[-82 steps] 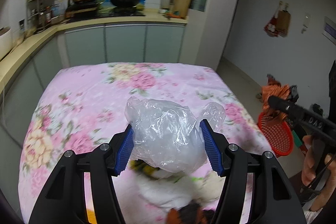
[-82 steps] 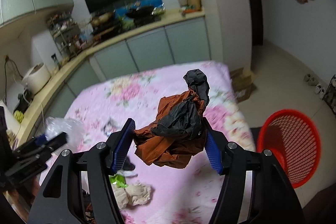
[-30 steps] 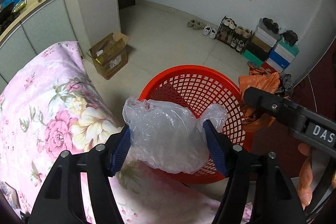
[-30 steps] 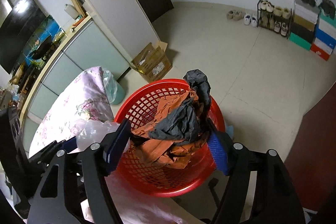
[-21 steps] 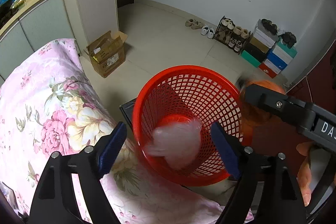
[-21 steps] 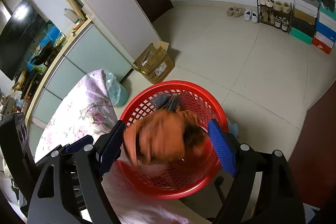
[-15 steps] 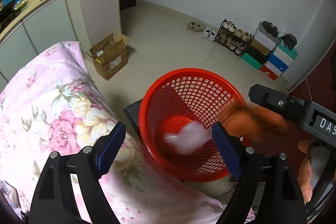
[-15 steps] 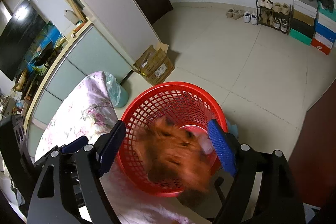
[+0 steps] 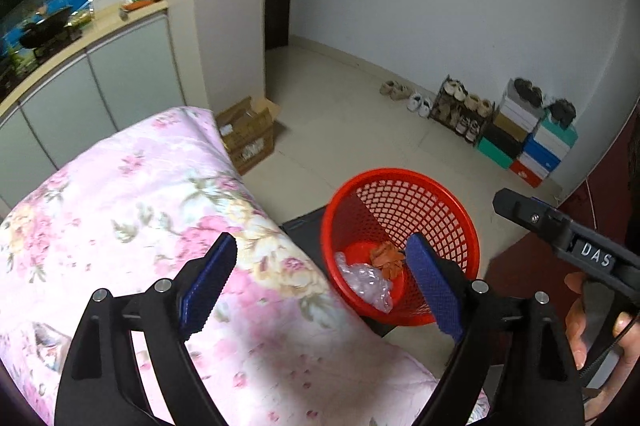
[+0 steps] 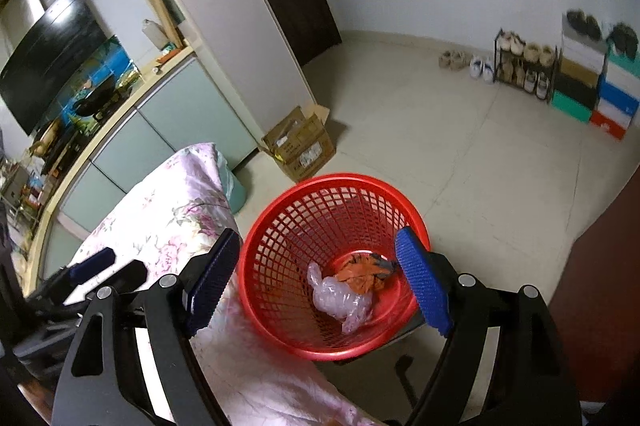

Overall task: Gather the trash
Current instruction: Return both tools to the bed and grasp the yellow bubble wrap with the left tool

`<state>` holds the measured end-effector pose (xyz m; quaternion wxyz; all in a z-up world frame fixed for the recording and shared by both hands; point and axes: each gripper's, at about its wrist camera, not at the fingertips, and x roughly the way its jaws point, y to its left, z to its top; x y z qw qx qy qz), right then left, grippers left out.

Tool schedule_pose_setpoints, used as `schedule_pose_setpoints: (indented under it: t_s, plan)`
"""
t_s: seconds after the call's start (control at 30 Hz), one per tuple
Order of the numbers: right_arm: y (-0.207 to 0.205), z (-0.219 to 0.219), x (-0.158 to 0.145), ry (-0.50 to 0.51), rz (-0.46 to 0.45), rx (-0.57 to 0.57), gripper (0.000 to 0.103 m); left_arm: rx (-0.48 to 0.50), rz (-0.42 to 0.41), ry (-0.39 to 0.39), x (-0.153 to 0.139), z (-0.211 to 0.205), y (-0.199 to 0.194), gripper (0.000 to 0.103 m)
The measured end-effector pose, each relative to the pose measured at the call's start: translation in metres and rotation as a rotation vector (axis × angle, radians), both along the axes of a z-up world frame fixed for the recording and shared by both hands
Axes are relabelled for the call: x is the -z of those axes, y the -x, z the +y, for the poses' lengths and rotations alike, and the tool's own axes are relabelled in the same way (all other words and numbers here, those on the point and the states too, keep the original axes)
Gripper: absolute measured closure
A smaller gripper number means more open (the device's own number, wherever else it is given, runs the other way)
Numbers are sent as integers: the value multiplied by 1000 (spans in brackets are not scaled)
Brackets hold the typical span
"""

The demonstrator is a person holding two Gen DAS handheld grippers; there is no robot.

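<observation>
Red mesh plastic fills the middle of both views: the basket (image 10: 334, 268) sits on the floor just beside the near right corner of the table with the pink floral cloth (image 9: 132, 194). At its bottom lie the clear plastic bag (image 10: 342, 300) and the crumpled orange-and-black wrapper (image 10: 362, 274), touching each other, with the bag on the nearer side. So this pair of trash pieces is already where it belongs.

My left gripper (image 9: 320, 282) is empty and its jaws are opening wider, with nothing between the blue pads. My right gripper (image 10: 316, 280) is released too, pads wide apart above the basket's mouth, holding nothing.

As I read it, the step in hand is clearing away from the basket and going back for more. To do that well I'd lift both tools straight off before swinging them, so neither finger catches the rim and tips the light basket. I'd leave the jaws spread, ready for the next piece. Whether more trash waits on the table I cannot tell; the cloth in view shows none. The cardboard box (image 10: 300, 144) farther back on the floor I'd leave alone.
</observation>
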<state>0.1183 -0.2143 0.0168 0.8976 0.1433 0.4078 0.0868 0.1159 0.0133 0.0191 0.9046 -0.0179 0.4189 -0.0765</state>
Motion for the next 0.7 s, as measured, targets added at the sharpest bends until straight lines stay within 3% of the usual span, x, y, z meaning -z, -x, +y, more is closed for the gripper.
schedule_pose_setpoints:
  t_s: [0.33, 0.7]
  plan:
    - [30, 42, -20, 85, -117, -85, 25, -103, -96, -6, -39, 61, 55, 19]
    - [61, 112, -17, 70, -148, -301, 25, -289, -132, -13, -51, 155, 130, 16]
